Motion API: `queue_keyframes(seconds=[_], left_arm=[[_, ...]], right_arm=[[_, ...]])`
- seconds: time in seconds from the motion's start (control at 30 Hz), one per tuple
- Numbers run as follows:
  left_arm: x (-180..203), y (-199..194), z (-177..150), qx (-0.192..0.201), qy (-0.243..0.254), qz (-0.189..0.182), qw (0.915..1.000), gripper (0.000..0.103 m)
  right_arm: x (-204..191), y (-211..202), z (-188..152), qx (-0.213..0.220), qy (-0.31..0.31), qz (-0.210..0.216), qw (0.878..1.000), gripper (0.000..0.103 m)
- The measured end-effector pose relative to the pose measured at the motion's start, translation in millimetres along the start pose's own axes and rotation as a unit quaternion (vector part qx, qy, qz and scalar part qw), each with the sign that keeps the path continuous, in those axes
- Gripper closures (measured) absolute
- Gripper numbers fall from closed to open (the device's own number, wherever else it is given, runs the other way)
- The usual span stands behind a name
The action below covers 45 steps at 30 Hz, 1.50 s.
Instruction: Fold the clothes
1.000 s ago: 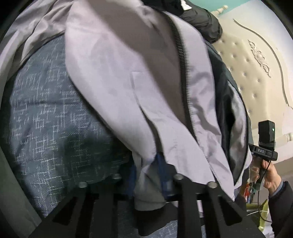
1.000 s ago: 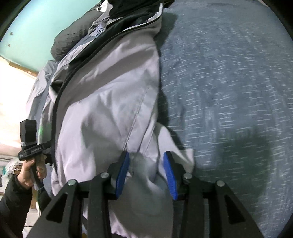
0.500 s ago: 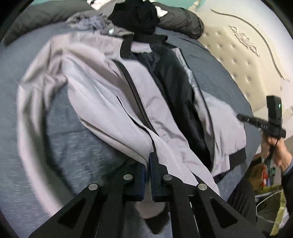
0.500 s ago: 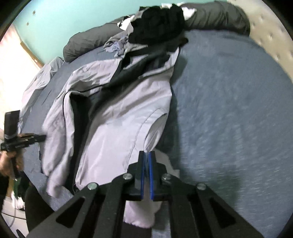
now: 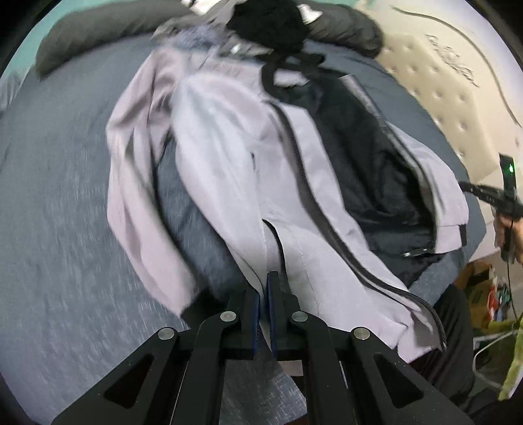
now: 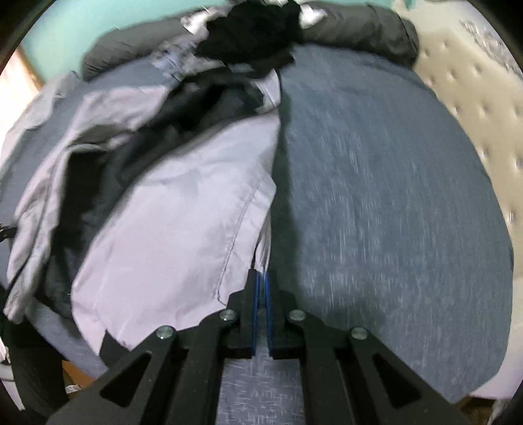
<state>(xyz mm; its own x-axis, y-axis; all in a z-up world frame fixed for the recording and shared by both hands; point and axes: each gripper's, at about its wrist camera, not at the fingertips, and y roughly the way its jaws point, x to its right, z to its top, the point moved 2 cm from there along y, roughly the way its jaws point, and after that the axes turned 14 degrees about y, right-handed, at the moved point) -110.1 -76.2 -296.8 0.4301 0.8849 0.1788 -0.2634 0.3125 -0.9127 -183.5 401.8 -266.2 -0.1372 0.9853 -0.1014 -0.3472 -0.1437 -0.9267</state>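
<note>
I have one pale lilac-grey jacket (image 5: 228, 170) spread open on the blue-grey bed cover (image 5: 59, 209), its dark lining (image 5: 356, 163) facing up and a dark zipper (image 5: 307, 183) running down the front panel. My left gripper (image 5: 264, 294) is clenched on the jacket's lower hem, a thin fold of pale fabric caught between the two blue pads (image 5: 272, 287). My right gripper (image 6: 261, 291) is likewise pressed shut on an edge of the same jacket, at the border where the pale cloth meets bare bed cover to its right. In the left view the right gripper also shows at the far right edge, a dark handheld unit with one small green light, gripped by a hand (image 5: 510, 232); from that angle I cannot tell how its jaws stand. At the far end of the bed I count one black garment (image 6: 251, 32) heaped on top of other clothes, touching the jacket's collar end, with one long dark grey bolster or pillow (image 6: 356, 29) behind it. A cream tufted headboard (image 6: 474, 85) runs along the right side. I see no basket or bin; the only thing bearing anything is the bed itself, which carries the jacket and that pile. Both views are motion-blurred, so the finer seams are hard to read.
</note>
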Motion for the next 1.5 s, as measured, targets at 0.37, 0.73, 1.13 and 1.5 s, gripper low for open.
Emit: queue_keyframes(seconds=[0.37,0.73,1.13,1.5], left_arm=[[-32.7,11.2,6.6,0.014,-0.049,0.030,0.9982,0.063],[-20.4,30.7,84.0,0.064,-0.042,0.005,0.9970,0.063],[-22.8,76.8,163.1,0.059,-0.014,0.014,0.9981,0.064],[-29.2,103.0,220.5,0.060,0.001,0.002,0.9982,0.064]], right_arm=[[5.3,-14.7,20.2,0.061,0.021,0.016,0.998,0.086],[-75.7,2.8,65.6,0.038,0.000,0.109,0.993,0.079],[-85.2,65.1,130.5,0.005,0.022,0.093,0.995,0.079],[-54.4,128.0,195.3,-0.019,0.079,0.069,0.994,0.079]])
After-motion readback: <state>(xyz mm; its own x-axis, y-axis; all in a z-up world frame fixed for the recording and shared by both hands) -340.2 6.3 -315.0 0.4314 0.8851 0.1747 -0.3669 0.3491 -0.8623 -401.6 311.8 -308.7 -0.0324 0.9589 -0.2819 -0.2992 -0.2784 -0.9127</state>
